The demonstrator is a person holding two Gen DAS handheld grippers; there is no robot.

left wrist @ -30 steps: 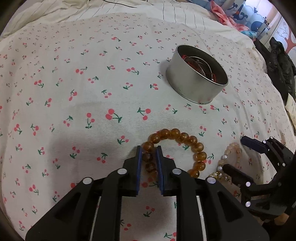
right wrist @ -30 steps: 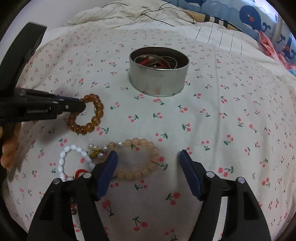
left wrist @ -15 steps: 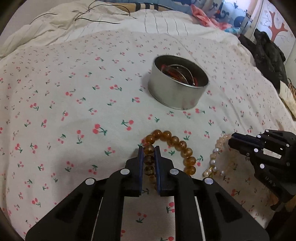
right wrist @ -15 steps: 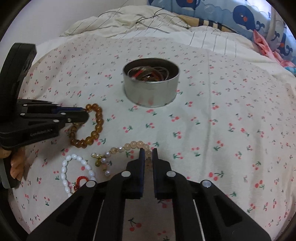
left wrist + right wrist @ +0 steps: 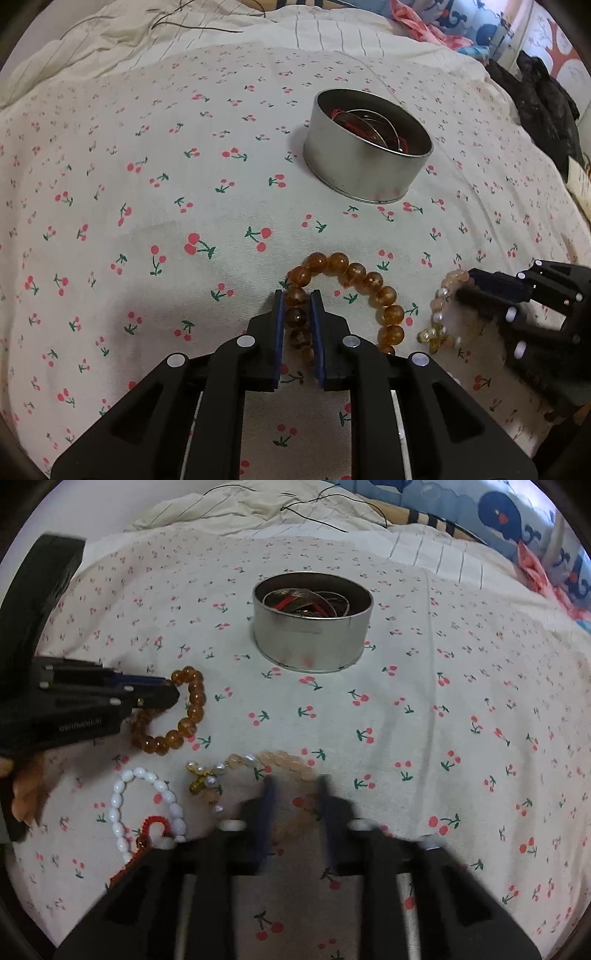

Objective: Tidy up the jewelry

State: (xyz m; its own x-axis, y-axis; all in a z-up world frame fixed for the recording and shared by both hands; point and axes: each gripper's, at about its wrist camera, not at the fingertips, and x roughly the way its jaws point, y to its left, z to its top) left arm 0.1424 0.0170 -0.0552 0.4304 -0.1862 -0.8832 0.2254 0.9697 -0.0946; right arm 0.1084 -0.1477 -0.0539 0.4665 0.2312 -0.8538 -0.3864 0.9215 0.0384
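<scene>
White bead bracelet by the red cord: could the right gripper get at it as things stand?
Probably not right away. The right gripper is shut on the peach bracelet. The white bead bracelet lies uncovered just left of it, so it looks reachable once freed.

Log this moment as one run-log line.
left gripper: shut on amber round-bead bracelet | right gripper: shut on pale peach bead bracelet | round silver metal tin: holds bangles

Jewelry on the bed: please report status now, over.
Left gripper shut on amber bracelet. Right gripper shut on peach bracelet. White bracelet loose on the sheet. Way to tin looks clear.
</scene>
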